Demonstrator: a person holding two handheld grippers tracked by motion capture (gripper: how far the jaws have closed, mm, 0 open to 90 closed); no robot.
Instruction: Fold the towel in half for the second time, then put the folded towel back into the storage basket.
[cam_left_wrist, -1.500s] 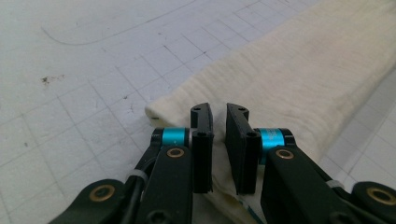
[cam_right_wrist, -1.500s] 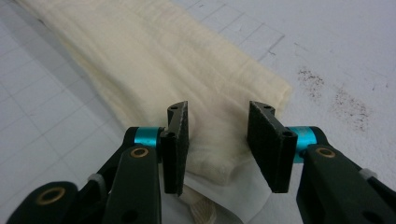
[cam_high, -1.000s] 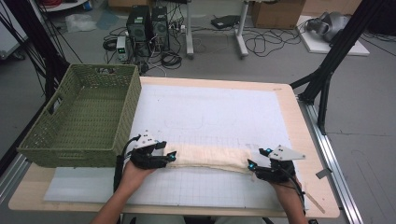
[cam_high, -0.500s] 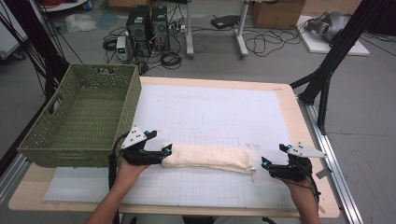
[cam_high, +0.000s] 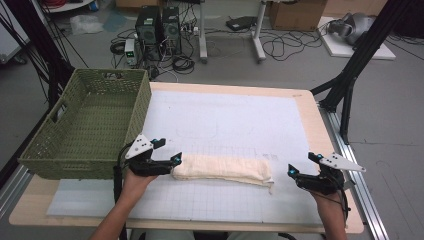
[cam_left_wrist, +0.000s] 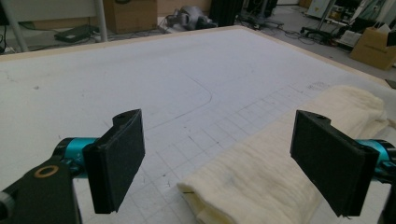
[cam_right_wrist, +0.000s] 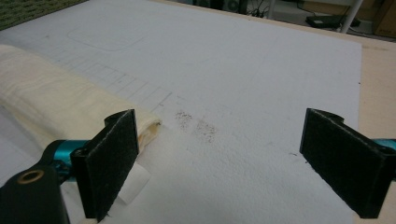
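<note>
— High view first: where do your grippers stand?
— Your left gripper (cam_high: 172, 161) has just spread its jaws at the folded cloth's (cam_high: 222, 168) left end; your right gripper (cam_high: 300, 170), jaws also just parted, sits off its right end, gripping nothing.
— Beyond?
— The green basket (cam_high: 90, 125), far left.

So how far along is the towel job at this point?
Done: the cream towel lies folded into a long narrow strip on the white mat. In hand: nothing; the left gripper stands open at the strip's left end, the right gripper open and clear of its right end, both sets of jaws having just been opening. Left, probably: more folding or a move into the green basket, which holds nothing visible.
</note>
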